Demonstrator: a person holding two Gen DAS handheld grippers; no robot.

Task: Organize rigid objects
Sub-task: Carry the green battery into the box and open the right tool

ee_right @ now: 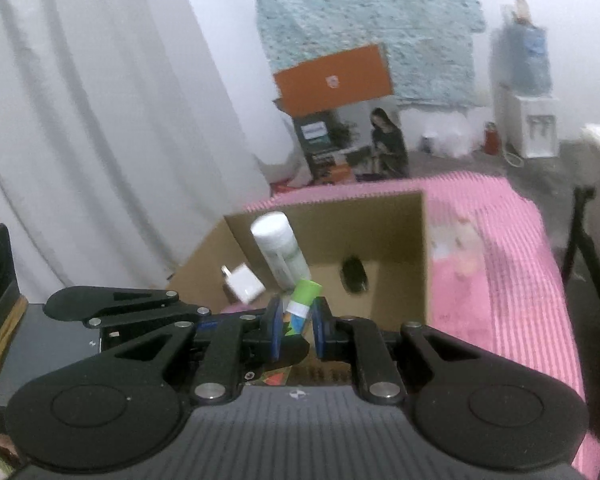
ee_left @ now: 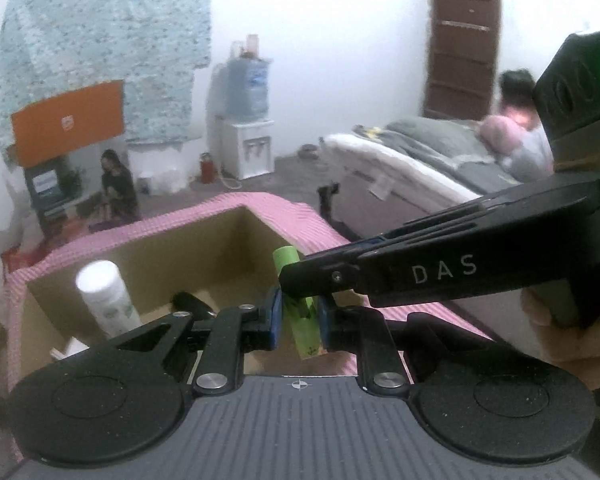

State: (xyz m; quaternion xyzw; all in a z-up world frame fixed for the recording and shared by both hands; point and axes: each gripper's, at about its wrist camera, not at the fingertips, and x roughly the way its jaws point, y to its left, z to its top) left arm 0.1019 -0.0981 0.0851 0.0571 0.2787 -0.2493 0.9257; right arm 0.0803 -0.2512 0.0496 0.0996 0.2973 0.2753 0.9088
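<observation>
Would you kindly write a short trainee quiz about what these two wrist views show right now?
1. True or false: the white bottle is inside the cardboard box.
2. Which colour is the tube between the pads of the left claw? A red, B green, C black.
3. Fill in: the box sits on a pink striped ____.
Key: 1 true; 2 B; 3 cloth.

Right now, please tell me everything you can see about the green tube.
The green tube is a slim, light-green cylinder, seemingly plastic, with a flat end, dark print and a white and blue band. It stands tilted over the open cardboard box, held between the pads of both the left gripper and the right gripper.
</observation>
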